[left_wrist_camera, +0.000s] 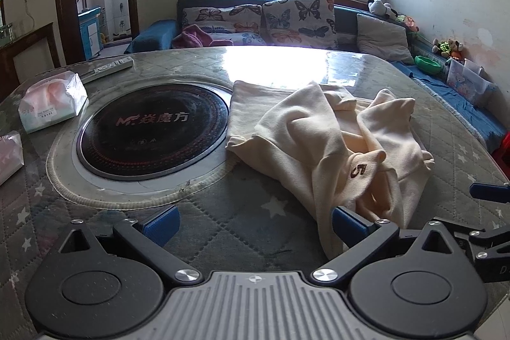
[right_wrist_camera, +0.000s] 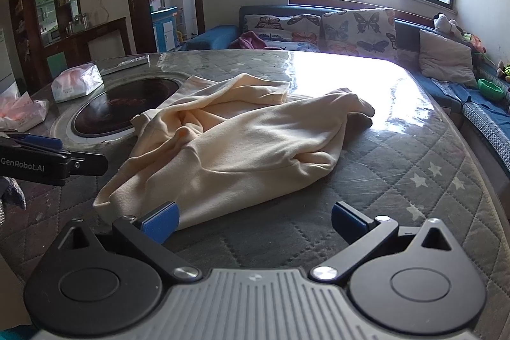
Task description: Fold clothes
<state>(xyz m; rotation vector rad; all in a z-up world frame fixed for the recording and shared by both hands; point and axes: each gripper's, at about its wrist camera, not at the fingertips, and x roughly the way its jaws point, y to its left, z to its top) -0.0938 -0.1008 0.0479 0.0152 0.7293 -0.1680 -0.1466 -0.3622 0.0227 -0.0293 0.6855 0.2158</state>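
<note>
Both claws wide, gripping nothing.
I see the crumpled cream garment point(right_wrist_camera: 229, 145) just ahead of my right claw point(right_wrist_camera: 255, 220), its edge beside my left claw point(left_wrist_camera: 255, 220).

Both grippers' jaws wide apart.

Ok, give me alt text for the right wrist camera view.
A crumpled cream garment lies unfolded on a quilted, star-patterned table, just beyond the open right gripper. The left gripper enters from the left edge; a round black cooktop sits behind.
</note>
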